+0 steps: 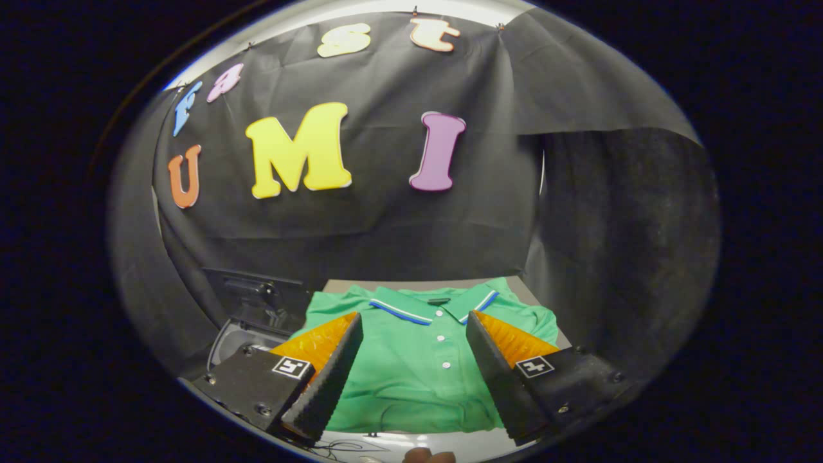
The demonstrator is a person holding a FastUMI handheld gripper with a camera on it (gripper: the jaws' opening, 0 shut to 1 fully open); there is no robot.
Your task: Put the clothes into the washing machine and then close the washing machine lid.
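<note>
Nothing done yet, I'd say: green polo shirt (pixel 411 366) lies flat on surface (pixel 546 302); hand-held gripper (pixel 415 337) wide open w/ nothing held; washing machine (pixel 247 321) lid up.

Overhead light brightening green shirt (pixel 411 360); booth walls staying dim; fisheye bending edges; focus sharp centrally, softening toward rim; glare glinting along top.

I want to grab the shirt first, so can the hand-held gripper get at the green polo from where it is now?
Probably yes. The hand-held gripper is open, its fingers spread over the green polo, which lies flat on the table with nothing on top of it.
</note>
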